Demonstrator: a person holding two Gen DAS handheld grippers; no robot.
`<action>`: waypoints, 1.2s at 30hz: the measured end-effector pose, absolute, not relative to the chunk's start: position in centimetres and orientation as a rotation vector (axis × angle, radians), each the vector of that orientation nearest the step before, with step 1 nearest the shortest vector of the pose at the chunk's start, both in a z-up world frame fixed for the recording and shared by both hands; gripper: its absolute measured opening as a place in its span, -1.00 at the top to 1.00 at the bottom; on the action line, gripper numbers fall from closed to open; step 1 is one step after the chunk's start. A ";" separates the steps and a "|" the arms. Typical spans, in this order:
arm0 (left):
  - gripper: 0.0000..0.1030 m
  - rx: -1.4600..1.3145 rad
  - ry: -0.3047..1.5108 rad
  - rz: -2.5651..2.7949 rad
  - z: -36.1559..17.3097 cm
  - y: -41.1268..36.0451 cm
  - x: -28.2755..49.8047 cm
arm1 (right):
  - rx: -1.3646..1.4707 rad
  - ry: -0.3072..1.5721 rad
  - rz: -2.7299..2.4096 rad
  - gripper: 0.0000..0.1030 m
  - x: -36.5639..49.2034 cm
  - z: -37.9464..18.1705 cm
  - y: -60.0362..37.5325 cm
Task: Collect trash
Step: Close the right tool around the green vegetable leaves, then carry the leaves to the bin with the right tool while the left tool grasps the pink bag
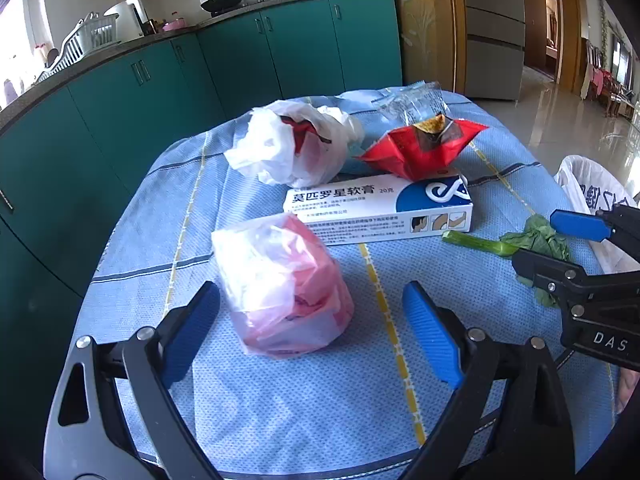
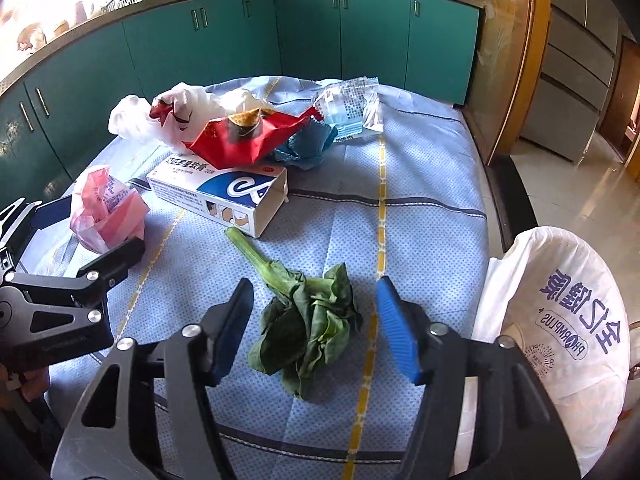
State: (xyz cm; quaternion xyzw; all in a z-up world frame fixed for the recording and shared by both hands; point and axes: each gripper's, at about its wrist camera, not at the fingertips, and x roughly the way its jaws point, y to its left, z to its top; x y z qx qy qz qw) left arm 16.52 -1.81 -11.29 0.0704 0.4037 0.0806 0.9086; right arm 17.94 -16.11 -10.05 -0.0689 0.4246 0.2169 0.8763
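A crumpled pink plastic bag (image 1: 280, 292) sits on the blue tablecloth between the spread fingers of my left gripper (image 1: 311, 286), which is open; neither pad touches it. A wilted green leafy vegetable (image 2: 312, 320) with a pale stalk lies between the fingers of my right gripper (image 2: 315, 282). That gripper is open too, with small gaps on both sides of the leaf. The right wrist view shows the left gripper (image 2: 100, 224) around the pink bag (image 2: 108, 208). The left wrist view shows the right gripper (image 1: 535, 237) over the leaf (image 1: 536, 240).
A white carrier bag (image 2: 560, 320) with blue print hangs at the table's right edge. Further back lie a white-and-blue ointment box (image 2: 216, 196), a red snack wrapper (image 2: 248, 140), a white plastic bag (image 2: 180, 116) and a clear mask packet (image 2: 352, 108). Green cabinets (image 1: 120, 100) stand behind.
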 end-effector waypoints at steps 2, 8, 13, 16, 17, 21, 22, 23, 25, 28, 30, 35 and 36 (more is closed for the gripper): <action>-0.80 0.146 0.840 0.166 -11.5 -1.9 16.6 | -0.145 0.884 0.448 -0.23 18.0 -10.1 -16.1; -0.68 0.116 0.864 0.138 -11.9 -1.7 16.8 | -0.169 0.887 0.436 -0.23 18.0 -10.3 -16.0; -0.25 0.087 0.885 0.119 -12.4 -1.1 16.9 | -0.193 0.884 0.429 -0.23 17.8 -10.4 -15.7; -0.19 0.080 0.875 0.112 -12.1 -0.9 16.5 | -0.204 0.875 0.430 -0.23 17.6 -10.4 -15.5; -0.19 0.085 0.867 0.113 -11.9 -0.9 16.3 | -0.210 0.876 0.430 -0.23 17.6 -10.4 -15.3; -0.18 0.100 0.840 0.112 -10.9 -0.7 15.1 | -0.227 0.885 0.467 -0.10 17.2 -10.7 -14.7; -0.18 0.104 0.829 0.113 -10.6 -0.7 14.8 | -0.225 0.889 0.485 -0.01 17.1 -10.7 -14.5; -0.19 0.108 0.823 0.113 -10.4 -0.7 14.6 | -0.228 0.887 0.491 0.13 17.0 -10.6 -14.5; -0.19 0.116 0.813 0.116 -10.0 -0.7 14.2 | -0.233 0.885 0.497 0.36 16.8 -10.5 -14.5; -0.20 0.128 0.804 0.129 -9.7 -0.5 13.6 | -0.174 0.885 0.550 0.57 16.6 -9.9 -15.2; -0.20 0.130 0.804 0.136 -9.7 -0.3 13.5 | -0.127 0.874 0.584 0.58 16.5 -9.3 -15.8; -0.20 0.131 0.810 0.149 -9.8 0.3 13.0 | -0.074 0.844 0.545 0.58 17.0 -8.2 -17.6; -0.20 0.132 0.811 0.149 -9.7 0.3 12.9 | -0.083 0.839 0.505 0.58 17.2 -8.2 -17.9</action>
